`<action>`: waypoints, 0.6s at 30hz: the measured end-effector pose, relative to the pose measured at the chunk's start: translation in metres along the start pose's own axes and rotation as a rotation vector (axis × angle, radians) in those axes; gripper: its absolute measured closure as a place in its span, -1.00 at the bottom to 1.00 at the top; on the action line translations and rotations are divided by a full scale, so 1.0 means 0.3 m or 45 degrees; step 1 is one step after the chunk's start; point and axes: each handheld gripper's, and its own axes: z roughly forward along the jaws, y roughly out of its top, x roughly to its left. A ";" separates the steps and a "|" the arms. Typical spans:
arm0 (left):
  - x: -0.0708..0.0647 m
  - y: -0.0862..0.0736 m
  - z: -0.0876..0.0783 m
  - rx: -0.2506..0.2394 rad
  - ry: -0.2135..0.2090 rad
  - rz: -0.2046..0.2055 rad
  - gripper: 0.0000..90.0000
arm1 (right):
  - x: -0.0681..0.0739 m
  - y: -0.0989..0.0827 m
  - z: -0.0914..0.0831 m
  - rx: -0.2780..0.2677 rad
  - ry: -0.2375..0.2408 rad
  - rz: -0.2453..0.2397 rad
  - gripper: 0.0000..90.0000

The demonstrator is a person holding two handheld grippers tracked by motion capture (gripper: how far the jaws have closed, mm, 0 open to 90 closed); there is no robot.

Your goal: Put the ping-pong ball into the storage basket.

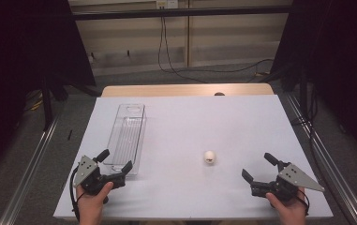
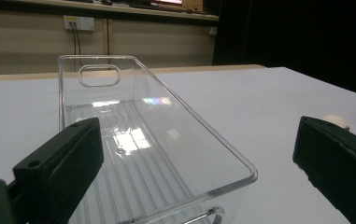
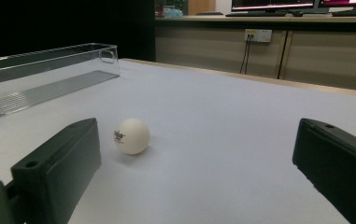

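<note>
A white ping-pong ball (image 1: pixel 209 157) with a small printed mark rests on the white tabletop (image 1: pixel 204 117), right of centre. In the right gripper view the ball (image 3: pixel 132 136) lies just ahead of the left jaw, untouched. My right gripper (image 1: pixel 258 167) stands open near the table's front right, a little right of the ball. At the front left my left gripper (image 1: pixel 115 160) is open too, its jaws at the near end of a long clear plastic bin (image 1: pixel 127 137). The bin (image 2: pixel 157 135) is empty, with a handle slot in its far wall.
The white sheet covers a wooden table whose far edge (image 1: pixel 185 89) shows bare wood. Metal rails (image 1: pixel 31 164) run along the floor on both sides. Cables (image 1: pixel 167 56) hang down the back wall. Dark curtains flank the scene.
</note>
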 end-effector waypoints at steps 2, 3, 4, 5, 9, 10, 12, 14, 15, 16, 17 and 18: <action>-0.002 0.003 -0.001 0.004 0.011 0.001 -0.96 | 0.000 0.000 0.000 0.000 0.000 0.001 -0.99; -0.004 0.004 0.001 -0.001 -0.005 -0.003 -0.96 | 0.000 0.000 0.000 0.000 0.001 0.001 -0.99; -0.004 0.004 0.001 -0.001 -0.005 -0.003 -0.96 | 0.000 0.000 0.000 0.000 0.001 0.001 -0.99; -0.006 0.005 0.001 -0.004 0.008 -0.011 -0.96 | 0.000 0.000 -0.001 0.001 0.005 -0.004 -0.99; -0.009 0.010 0.003 0.001 -0.015 -0.003 -0.96 | 0.000 0.000 -0.001 0.000 0.002 0.000 -0.99; -0.013 0.013 0.006 -0.004 -0.008 -0.011 -0.96 | 0.000 0.001 -0.003 0.003 0.007 -0.002 -0.99; -0.014 0.014 0.006 0.001 -0.010 -0.005 -0.96 | 0.000 0.002 -0.003 -0.001 0.008 -0.004 -0.99; -0.022 0.019 0.012 -0.011 -0.026 -0.024 -0.96 | 0.000 0.003 -0.004 -0.002 0.004 -0.003 -0.99; -0.022 0.019 0.012 -0.011 -0.026 -0.024 -0.96 | 0.000 0.003 -0.004 -0.002 0.004 -0.003 -0.99; -0.024 0.021 0.011 -0.004 -0.026 -0.014 -0.96 | -0.001 0.003 -0.004 -0.002 0.004 0.003 -0.99; -0.028 0.023 0.013 -0.004 -0.026 -0.014 -0.96 | -0.001 0.003 -0.004 -0.002 0.004 0.003 -0.99; -0.034 0.026 0.015 -0.008 -0.033 -0.021 -0.96 | -0.002 0.002 -0.004 -0.007 -0.004 0.007 -0.99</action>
